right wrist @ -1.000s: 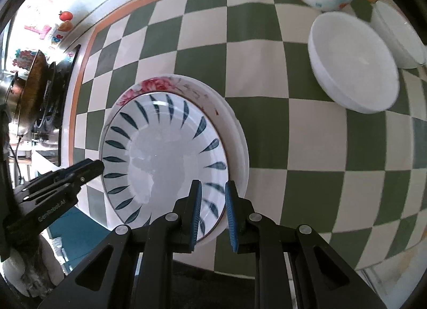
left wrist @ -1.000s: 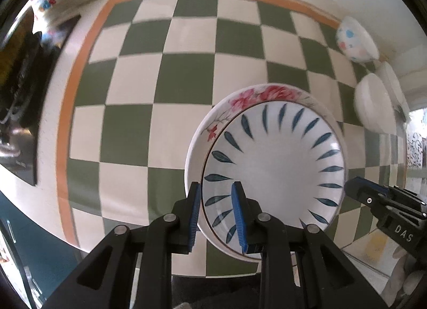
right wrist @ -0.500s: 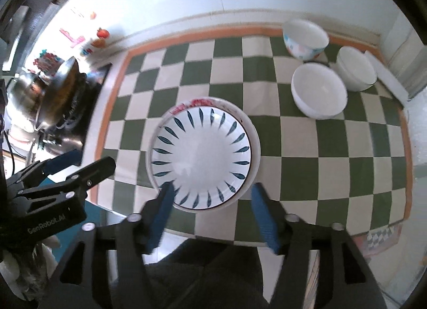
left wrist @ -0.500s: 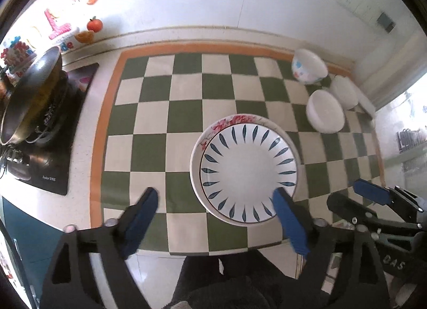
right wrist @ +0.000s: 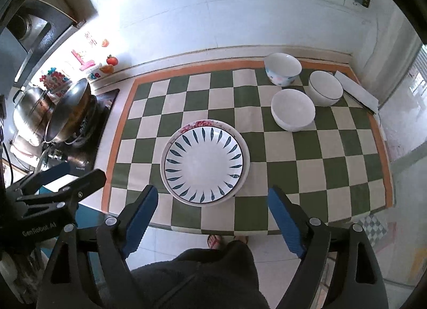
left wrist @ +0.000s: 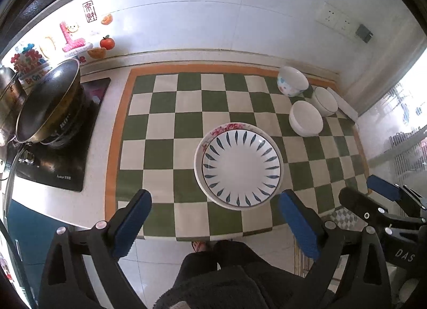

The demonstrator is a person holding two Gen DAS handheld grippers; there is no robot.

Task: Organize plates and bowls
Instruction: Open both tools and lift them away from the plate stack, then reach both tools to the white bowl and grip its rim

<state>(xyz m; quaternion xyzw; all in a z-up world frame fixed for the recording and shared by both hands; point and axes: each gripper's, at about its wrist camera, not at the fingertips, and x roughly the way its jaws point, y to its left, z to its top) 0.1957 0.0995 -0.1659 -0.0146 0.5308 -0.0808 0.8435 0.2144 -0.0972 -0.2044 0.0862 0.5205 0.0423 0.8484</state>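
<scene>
Blue-padded, my left gripper (left wrist: pixel 214 225) and right gripper (right wrist: pixel 212 219) have just spread wide, empty, pointing steeply down above the checkered surface (right wrist: pixel 331 173). Below, the leaf plate (right wrist: pixel 204 162) sits nested in the rose plate (right wrist: pixel 244 149); three empty bowls (right wrist: pixel 292 109) stand beyond.

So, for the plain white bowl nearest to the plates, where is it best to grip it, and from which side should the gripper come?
Probably by its rim. The plain white bowl stands upright with its mouth open, so one finger can go inside the wall and one outside, coming from above. The near rim, facing the stacked plates, looks best: the other two bowls crowd its far side. The right gripper, jaws wide and empty, seems closer.
</scene>
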